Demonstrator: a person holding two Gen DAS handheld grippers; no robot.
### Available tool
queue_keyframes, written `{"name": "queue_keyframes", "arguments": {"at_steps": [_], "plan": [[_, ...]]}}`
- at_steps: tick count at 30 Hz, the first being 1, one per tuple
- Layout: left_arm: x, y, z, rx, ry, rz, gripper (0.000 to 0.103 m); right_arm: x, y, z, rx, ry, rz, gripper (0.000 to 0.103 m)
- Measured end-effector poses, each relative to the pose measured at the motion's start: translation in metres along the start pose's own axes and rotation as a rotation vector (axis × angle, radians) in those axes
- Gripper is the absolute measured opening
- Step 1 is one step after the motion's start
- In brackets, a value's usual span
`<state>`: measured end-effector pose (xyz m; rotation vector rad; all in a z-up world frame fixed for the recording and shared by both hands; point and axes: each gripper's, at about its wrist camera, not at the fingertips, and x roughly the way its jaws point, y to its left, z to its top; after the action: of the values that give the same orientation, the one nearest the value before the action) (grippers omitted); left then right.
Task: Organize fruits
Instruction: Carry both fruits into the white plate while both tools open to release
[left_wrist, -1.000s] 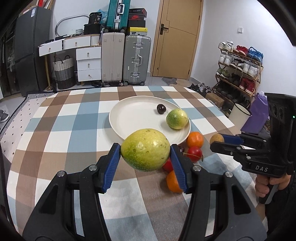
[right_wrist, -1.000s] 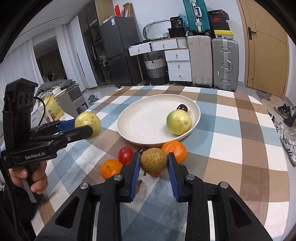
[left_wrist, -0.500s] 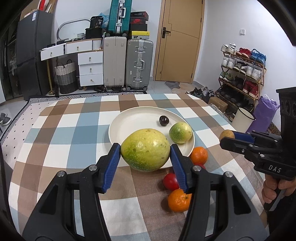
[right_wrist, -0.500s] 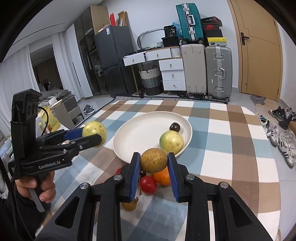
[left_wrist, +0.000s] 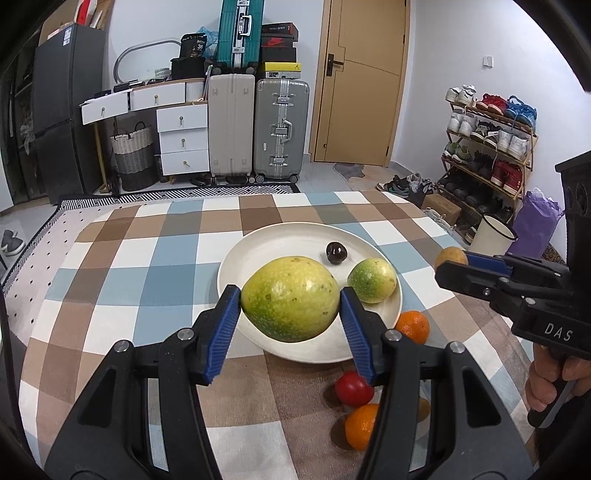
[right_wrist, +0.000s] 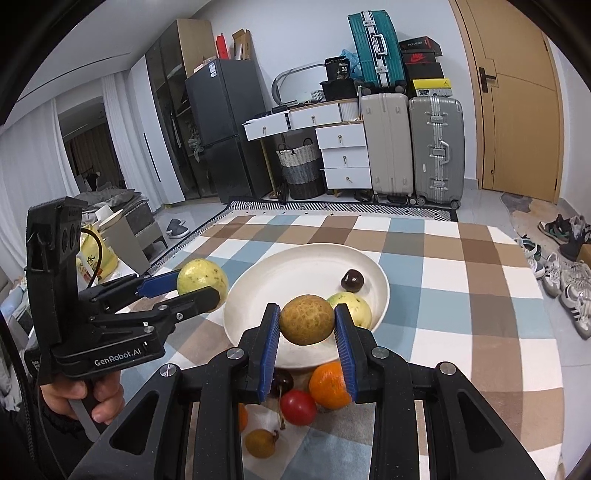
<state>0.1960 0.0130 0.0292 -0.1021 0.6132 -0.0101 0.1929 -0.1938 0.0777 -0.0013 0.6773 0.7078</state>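
My left gripper is shut on a large yellow-green fruit and holds it above the near rim of the white plate. My right gripper is shut on a small round brown fruit, raised over the plate's near edge. On the plate lie a smaller green fruit and a dark cherry. In front of the plate on the cloth lie two oranges, a red cherry tomato, a dark cherry and a small brown fruit.
The table has a brown, blue and white checked cloth. Behind it stand suitcases, white drawers and a door. A shoe rack and a white bucket stand to the right.
Both grippers have risen and moved toward the plate with their fruits. The right gripper lifted the brown fruit off the cluster on the cloth.
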Motion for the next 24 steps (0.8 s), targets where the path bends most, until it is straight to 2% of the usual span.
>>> {"name": "queue_keyframes", "arguments": {"at_steps": [13,24], "plan": [[0.032,-0.003,-0.007,0.016,0.017,0.025,0.052,0.031,-0.005,-0.007,0.047,0.028,0.005,0.030],[0.048,-0.004,-0.015,0.003,0.038,0.026,0.052,0.059,-0.001,-0.014,0.043,0.105,0.008,0.030]]}}
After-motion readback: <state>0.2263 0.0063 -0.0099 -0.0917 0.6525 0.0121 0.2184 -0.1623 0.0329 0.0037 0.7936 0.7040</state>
